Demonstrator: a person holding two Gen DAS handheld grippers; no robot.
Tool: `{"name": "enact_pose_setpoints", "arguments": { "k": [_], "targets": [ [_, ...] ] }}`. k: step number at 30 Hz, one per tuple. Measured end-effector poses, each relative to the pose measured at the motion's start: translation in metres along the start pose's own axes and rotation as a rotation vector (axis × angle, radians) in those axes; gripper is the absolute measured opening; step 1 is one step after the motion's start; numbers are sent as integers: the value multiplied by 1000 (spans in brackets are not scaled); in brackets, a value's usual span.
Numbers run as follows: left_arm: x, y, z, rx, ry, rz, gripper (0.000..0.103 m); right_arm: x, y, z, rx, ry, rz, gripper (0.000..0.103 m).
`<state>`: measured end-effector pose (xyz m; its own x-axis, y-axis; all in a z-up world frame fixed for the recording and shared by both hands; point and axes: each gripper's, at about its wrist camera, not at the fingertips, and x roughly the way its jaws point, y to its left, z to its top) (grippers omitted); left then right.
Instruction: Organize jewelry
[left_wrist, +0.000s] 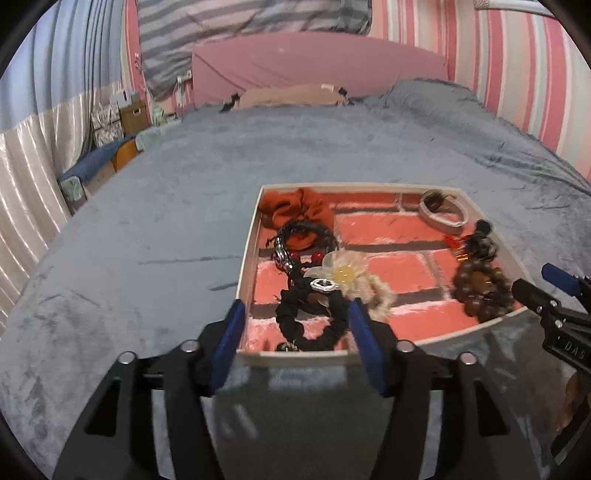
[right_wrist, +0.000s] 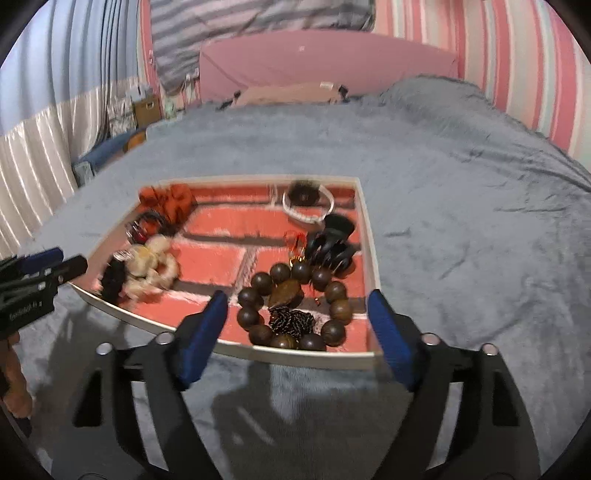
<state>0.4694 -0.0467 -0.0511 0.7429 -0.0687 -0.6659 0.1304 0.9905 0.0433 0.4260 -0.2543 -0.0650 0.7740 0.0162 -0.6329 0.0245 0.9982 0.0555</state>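
Note:
A shallow white tray with a red brick-pattern floor lies on a grey bed cover. It holds an orange scrunchie, a black cord bracelet, a cream flower hair tie, a black scrunchie, a white bangle, a black claw clip and a brown bead bracelet. My left gripper is open at the tray's near edge, its blue pads either side of the black scrunchie without touching it. My right gripper is open, its pads flanking the bead bracelet, apart from it.
The tray sits mid-bed on the grey plush cover. A pink headboard and striped wall stand behind. Boxes and curtains lie off the bed's left side. Each gripper shows at the edge of the other's view.

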Motion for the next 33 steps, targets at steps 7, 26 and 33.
{"name": "enact_pose_setpoints", "arguments": {
  "k": [7,26,33],
  "targets": [
    [-88,-5,-19,-2,-94,5,81,-82,7,-10,20,-67,-18,95],
    [-288,-7,-149,-80,-170,88,95,-293,69,-127,-49,-180,-64,99],
    [-317,-22,-178,-59,-182,81,95,-322,70,-148,-45,-194,-71,99]
  ]
}}
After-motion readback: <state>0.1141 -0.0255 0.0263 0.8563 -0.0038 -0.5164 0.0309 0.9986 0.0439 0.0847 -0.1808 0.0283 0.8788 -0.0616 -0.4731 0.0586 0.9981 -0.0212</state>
